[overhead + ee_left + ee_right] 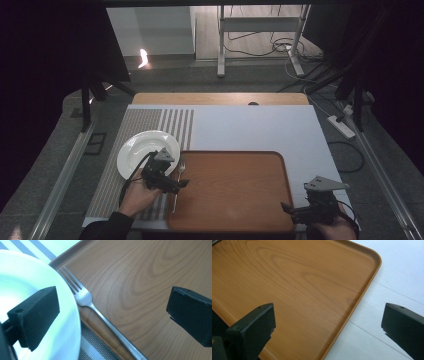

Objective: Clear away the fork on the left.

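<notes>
In the high view the left gripper (184, 184) sits over the left edge of a rectangular wood-grain brown tray (235, 200), held by the person's left hand (136, 197), with a dark sleeve (105, 229) coming in from the bottom. Its 2 black jaws stand wide apart and hold nothing; in the left gripper view one jaw hangs over the plate and the other over the tray's wooden surface. Between them lies a slim silver metal fork (85, 298), its tines pointing away from the gripper and its handle running along the tray's left rim, partly on that rim. The fork lies just beside a round white ceramic plate (30, 277), and the plate's edge seems to overlap the tines, though contact cannot be judged. The plate rests on a grey striped placemat (150, 120) left of the tray, all on a white table top (250, 127). The right gripper (287, 207) is at the tray's near right corner, well apart from the fork; in the right gripper view its 2 jaws are also spread wide and empty, one over the tray (294, 285), the other over the white surface.
</notes>
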### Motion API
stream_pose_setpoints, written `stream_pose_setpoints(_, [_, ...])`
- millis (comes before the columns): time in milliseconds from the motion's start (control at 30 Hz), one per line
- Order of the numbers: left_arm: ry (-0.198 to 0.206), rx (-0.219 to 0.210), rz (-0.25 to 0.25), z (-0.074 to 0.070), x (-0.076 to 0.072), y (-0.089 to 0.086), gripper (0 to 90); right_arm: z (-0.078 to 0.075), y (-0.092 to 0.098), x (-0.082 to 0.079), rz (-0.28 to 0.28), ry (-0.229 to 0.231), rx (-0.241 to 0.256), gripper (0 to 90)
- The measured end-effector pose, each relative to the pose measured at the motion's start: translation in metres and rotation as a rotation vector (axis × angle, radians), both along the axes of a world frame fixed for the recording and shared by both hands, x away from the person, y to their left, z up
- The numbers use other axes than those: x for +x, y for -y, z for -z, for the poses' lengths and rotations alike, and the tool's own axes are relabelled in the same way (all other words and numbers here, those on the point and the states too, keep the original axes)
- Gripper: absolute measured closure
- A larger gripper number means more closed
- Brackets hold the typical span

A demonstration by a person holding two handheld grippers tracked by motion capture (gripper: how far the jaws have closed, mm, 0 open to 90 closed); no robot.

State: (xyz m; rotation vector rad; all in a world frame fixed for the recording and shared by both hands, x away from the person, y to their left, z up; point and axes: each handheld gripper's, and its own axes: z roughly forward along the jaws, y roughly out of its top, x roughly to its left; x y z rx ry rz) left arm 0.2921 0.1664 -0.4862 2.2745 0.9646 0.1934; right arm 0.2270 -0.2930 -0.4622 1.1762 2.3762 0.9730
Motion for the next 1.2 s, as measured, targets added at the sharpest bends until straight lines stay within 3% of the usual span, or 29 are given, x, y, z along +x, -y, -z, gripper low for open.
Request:
stream_pose_setpoints(233, [0.003, -0.027, -0.029, -0.001, -0.009, -0.015, 0.0, 0.000, 0.001, 0.000, 0.009, -0.001, 0.005, 0.0])
stream_pose_setpoints(700, [0.053, -0.064, -0.120, -0.005, -0.036, -0.052, 0.0, -0.001, 0.002, -0.001, 0.018, 0.003, 0.011, 0.0])
stream_pose_setpoints(1200, [0.035, -0.120, -0.202, -0.001, -0.054, -0.085, 0.0, -0.001, 0.003, -0.001, 0.032, 0.006, 0.023, 0.0])
